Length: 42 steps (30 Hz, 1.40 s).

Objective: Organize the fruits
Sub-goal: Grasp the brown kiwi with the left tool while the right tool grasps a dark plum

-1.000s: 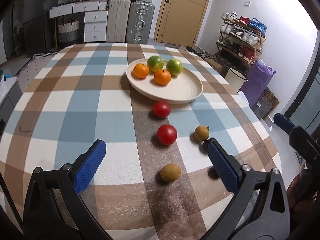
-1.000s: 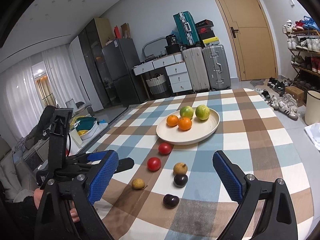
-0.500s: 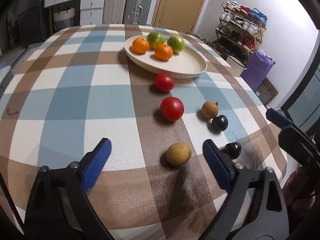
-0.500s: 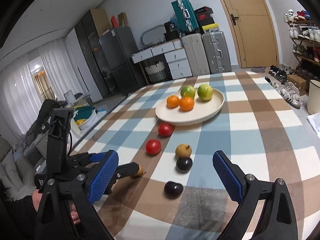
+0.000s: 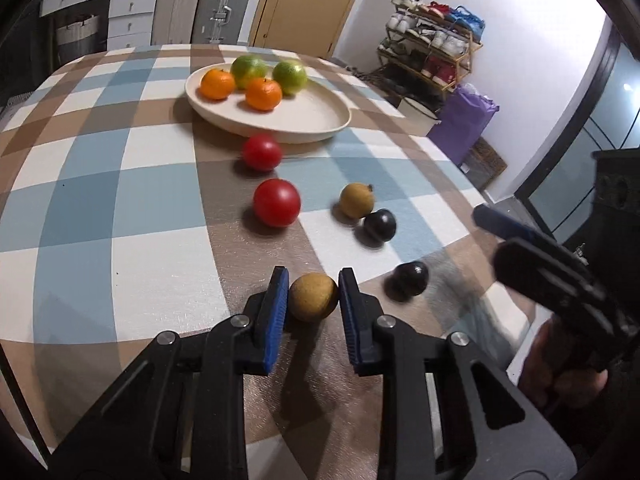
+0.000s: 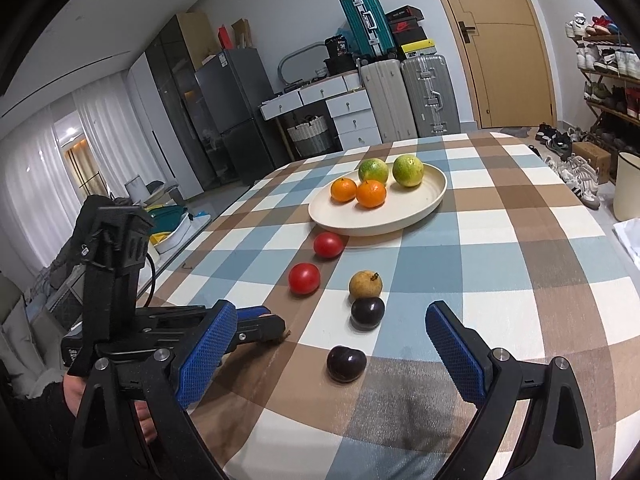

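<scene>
Six fruits lie loose near the plate [image 5: 320, 124]; the left gripper [image 5: 313, 295] clamps the nearest brown longan [image 5: 313, 297], next lifting it platewards, while the right gripper [image 6: 332, 340] hangs spread.

The cream plate [image 5: 312, 130] carries 4 citrus fruits: 2 oranges [image 5: 217, 84] [image 5: 263, 94] and 2 green ones [image 5: 248, 71] [image 5: 290, 76].

On the checked bench [image 5: 120, 208] lie 6 loose fruits: 2 red tomatoes [image 5: 261, 152] [image 5: 277, 202], 2 tan longans [image 5: 357, 200] [image 5: 313, 297] and 2 dark plums [image 5: 379, 225] [image 5: 410, 279].

That makes 10 fruits and 1 plate, which sits toward 12 o'clock of the loose fruits.

There are 2 tools, the left tool [image 5: 312, 296] and the right tool [image 6: 332, 344], each with 2 blue pads.
</scene>
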Tool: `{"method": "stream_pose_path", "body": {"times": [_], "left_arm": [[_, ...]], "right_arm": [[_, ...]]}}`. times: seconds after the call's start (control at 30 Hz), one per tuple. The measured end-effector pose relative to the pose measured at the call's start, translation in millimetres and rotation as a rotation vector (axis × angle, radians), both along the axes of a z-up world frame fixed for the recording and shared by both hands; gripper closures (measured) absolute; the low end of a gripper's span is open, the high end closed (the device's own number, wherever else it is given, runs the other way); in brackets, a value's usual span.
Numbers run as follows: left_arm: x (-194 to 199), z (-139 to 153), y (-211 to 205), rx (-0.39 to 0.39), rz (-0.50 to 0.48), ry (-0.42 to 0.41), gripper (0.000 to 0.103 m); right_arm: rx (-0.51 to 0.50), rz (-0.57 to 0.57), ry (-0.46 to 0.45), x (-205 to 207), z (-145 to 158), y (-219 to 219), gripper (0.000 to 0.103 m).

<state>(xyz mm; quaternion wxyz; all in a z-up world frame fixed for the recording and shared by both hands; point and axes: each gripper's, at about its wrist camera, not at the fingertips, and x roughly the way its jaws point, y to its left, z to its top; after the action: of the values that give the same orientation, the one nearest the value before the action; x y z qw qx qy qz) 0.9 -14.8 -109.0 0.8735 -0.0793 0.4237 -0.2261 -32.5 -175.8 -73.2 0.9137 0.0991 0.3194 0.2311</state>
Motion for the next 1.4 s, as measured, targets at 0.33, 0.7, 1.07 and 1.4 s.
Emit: {"method": "stream_pose_path", "body": {"times": [0.33, 0.7, 1.07, 1.4], "left_arm": [[-10.0, 17.9, 19.3, -0.008, 0.060, -0.023, 0.080], [-21.5, 29.5, 32.0, -0.011, 0.074, -0.040, 0.080], [-26.1, 34.3, 41.2, -0.008, 0.095, -0.043, 0.080], [-24.0, 48.4, 30.8, 0.027, 0.074, -0.081, 0.080]], "right_arm": [[-0.004, 0.024, 0.041, -3.4, -8.1, 5.0, 0.006], [-0.011, 0.035, 0.100, 0.2, -23.1, 9.5, 0.007], [-0.029, 0.042, 0.152, 5.7, -35.3, 15.1, 0.021], [-0.044, 0.045, 0.169, 10.8, -39.7, 18.9, 0.039]]}}
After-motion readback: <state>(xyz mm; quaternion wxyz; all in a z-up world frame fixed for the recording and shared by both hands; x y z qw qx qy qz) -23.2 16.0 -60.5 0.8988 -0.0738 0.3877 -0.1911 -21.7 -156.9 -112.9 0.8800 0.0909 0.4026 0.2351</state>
